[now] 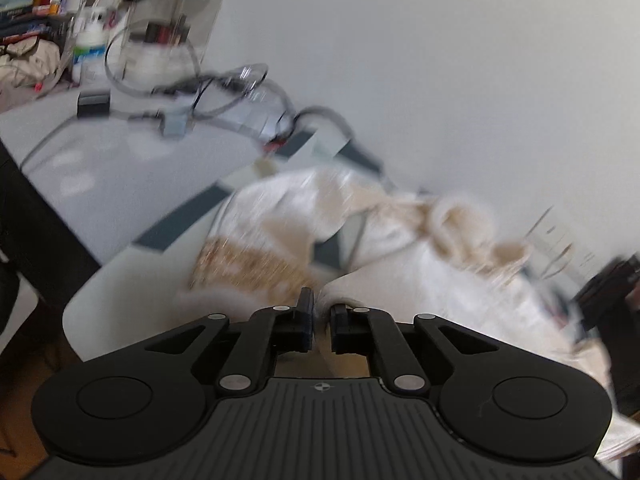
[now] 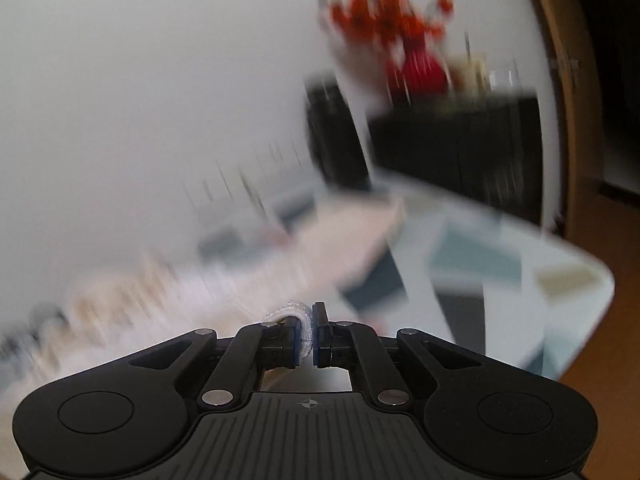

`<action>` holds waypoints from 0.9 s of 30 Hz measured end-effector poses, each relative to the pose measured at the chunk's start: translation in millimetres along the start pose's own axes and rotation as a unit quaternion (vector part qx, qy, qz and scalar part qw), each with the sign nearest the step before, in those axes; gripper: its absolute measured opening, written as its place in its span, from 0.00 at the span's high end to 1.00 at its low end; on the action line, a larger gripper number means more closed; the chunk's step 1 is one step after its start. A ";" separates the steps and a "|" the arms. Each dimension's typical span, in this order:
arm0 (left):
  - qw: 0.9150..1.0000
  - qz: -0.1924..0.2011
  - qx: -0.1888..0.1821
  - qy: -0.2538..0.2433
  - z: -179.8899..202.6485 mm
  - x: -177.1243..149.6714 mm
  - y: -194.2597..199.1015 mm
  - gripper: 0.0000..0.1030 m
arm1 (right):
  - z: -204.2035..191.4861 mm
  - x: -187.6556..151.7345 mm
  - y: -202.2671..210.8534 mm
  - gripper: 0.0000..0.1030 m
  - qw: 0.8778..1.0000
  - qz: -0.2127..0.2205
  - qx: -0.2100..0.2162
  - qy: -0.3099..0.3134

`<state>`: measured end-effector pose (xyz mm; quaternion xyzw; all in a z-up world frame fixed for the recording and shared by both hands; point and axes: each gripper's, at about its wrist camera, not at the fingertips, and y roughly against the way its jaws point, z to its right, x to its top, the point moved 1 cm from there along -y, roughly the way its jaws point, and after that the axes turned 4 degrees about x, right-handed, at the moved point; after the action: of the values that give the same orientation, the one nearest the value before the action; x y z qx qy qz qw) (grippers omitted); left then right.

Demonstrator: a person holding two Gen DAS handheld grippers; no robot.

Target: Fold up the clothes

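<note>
Pinching the cream garment [image 1: 400,276] over the table [image 2: 560,280], both grippers are holding only thin edges: the left gripper [image 1: 321,316] and the right gripper [image 2: 307,334] are risking cloth slipping free if pulled apart.

Cream garment [image 1: 400,264], crumpled, gold-patterned band, on table

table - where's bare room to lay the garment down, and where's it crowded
Free: the patterned table to the right of the white garment, out to its rounded corner, and the strip between the garment and the cables. Crowded: the far left end, with cables, bottles and clutter. Both views are blurred.
</note>
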<state>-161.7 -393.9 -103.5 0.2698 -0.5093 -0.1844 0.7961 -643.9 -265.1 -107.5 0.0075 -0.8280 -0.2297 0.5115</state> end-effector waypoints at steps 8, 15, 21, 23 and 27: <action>0.995 -0.096 -0.005 0.037 -19.4 -36.8 14.6 0.95 | 0.7 -13.5 17.9 0.95 0.986 -0.165 -0.006 0.021; 0.995 -0.089 0.026 0.032 -27.8 -22.2 -30.0 0.96 | -8.8 16.7 -42.1 0.95 0.981 -0.195 0.012 0.001; 0.988 -0.095 -0.015 -0.118 -9.7 -34.9 -18.9 0.68 | -22.3 35.5 -65.9 0.95 0.982 -0.185 0.030 0.026; 0.980 -0.090 -0.008 -0.178 -6.1 -48.2 -11.6 0.50 | -18.4 23.3 -68.2 0.95 0.979 -0.199 0.022 0.021; 0.960 -0.087 0.010 -0.266 1.6 -71.1 -11.3 0.47 | -9.3 1.2 -72.1 0.95 0.975 -0.223 0.007 0.003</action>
<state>-192.7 -362.7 -160.5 0.2622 -0.6790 -0.3136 0.6098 -652.6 -333.4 -131.0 0.1959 -0.8056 -0.3323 0.4497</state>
